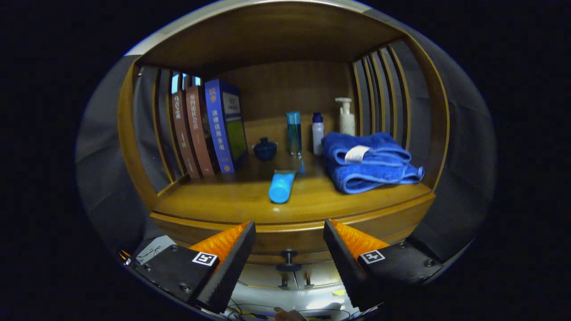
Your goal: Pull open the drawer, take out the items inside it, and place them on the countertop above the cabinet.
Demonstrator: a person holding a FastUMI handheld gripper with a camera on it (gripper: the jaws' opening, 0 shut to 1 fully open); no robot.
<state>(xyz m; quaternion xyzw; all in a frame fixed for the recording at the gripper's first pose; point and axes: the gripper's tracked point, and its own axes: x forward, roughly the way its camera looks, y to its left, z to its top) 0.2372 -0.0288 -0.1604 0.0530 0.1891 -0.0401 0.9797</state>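
Blue towel [368, 162], light-blue tube [282, 187], brown wooden countertop [232, 203]

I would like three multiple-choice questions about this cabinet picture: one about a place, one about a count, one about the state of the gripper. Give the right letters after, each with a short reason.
1. Where does the light blue tube lie?
A. On the folded towel
B. On the countertop, ahead of the fingers
C. Against the books

2. How many books stand at the left?
A. One
B. Three
C. Five

3. How is the gripper?
A. Open, holding nothing
B. Shut on the drawer knob
C. Shut on the tube

Key: 1 B, it lies on the wooden countertop beside the blue towel. 2 B, three spines show. 3 A, the fingers stand wide apart, the drawer knob untouched between them.
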